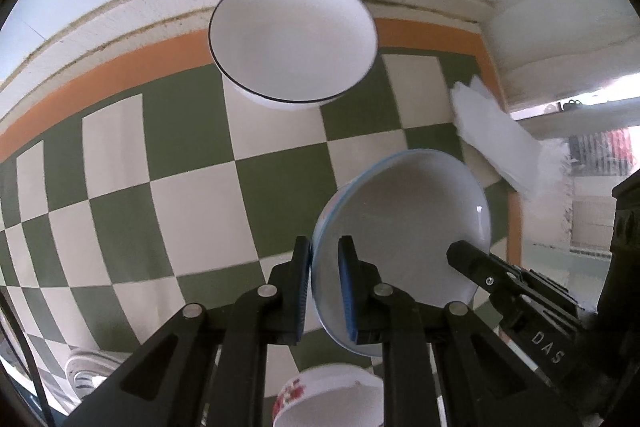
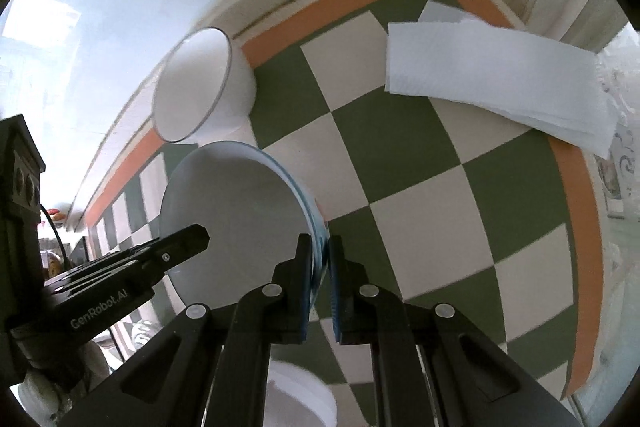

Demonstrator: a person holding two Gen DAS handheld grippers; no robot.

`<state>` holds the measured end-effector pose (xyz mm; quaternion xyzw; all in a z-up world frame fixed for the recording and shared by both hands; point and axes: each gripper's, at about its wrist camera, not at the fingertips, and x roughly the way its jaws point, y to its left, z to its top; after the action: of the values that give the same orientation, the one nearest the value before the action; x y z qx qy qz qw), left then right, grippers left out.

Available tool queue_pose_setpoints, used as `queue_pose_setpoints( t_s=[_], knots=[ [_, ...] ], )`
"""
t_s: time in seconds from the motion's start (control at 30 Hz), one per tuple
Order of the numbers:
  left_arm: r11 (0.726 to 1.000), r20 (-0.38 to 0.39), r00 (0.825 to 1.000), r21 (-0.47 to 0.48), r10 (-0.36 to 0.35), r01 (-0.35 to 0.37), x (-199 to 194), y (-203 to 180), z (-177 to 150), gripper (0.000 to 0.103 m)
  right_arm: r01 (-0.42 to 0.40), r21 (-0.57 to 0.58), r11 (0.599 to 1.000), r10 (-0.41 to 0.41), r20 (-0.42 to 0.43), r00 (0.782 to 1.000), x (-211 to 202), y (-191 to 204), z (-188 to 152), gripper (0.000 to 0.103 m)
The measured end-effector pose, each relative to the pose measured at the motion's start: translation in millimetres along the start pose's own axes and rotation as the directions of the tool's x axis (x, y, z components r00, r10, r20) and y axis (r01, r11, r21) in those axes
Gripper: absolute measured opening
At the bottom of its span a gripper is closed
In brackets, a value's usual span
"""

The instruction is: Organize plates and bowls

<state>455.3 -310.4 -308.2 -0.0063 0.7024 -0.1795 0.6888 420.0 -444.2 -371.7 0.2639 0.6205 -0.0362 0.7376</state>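
Observation:
A pale bowl with a blue rim [image 1: 400,219] [image 2: 232,195] hangs tilted above the green and cream chequered tablecloth [image 1: 192,195], held from two sides. My left gripper [image 1: 324,247] is shut on its near rim. My right gripper [image 2: 319,243] is shut on the opposite rim. Each view shows one of the other gripper's black fingers [image 1: 466,255] [image 2: 188,239] on the bowl's inner face. A white bowl with a thin dark rim [image 1: 292,39] [image 2: 196,87] stands on the cloth near the wall, apart from both grippers.
A stack of white paper napkins [image 1: 496,139] [image 2: 500,75] lies at the table's far right corner. Under the grippers sits a white bowl with red flowers [image 1: 316,395]. A striped dish [image 1: 84,375] shows at the lower left. The wall runs along the cloth's orange border.

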Motion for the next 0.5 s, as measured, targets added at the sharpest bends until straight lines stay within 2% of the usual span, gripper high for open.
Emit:
queue_pose_setpoints(
  t_s=[0.13, 0.27, 0.5],
  knots=[
    [0.999, 0.019, 1.0, 0.032, -0.007, 0.006, -23, -7, -23, 0.012, -0.001, -0.02, 1.0, 0.002, 0.028, 1.0, -29, 4, -17, 0.01],
    [0.997, 0.005, 1.0, 0.07, -0.025, 0.025, -43, -11, -55, 0.012, -0.007, -0.035, 0.999, 0.009, 0.051, 0.999, -56, 9, -49, 0.01],
    [0.994, -0.015, 1.0, 0.107, -0.022, 0.024, -52, -5, -105, 0.012, -0.039, -0.032, 0.999, 0.04, 0.009, 0.999, -63, 11, -114, 0.01]
  ],
)
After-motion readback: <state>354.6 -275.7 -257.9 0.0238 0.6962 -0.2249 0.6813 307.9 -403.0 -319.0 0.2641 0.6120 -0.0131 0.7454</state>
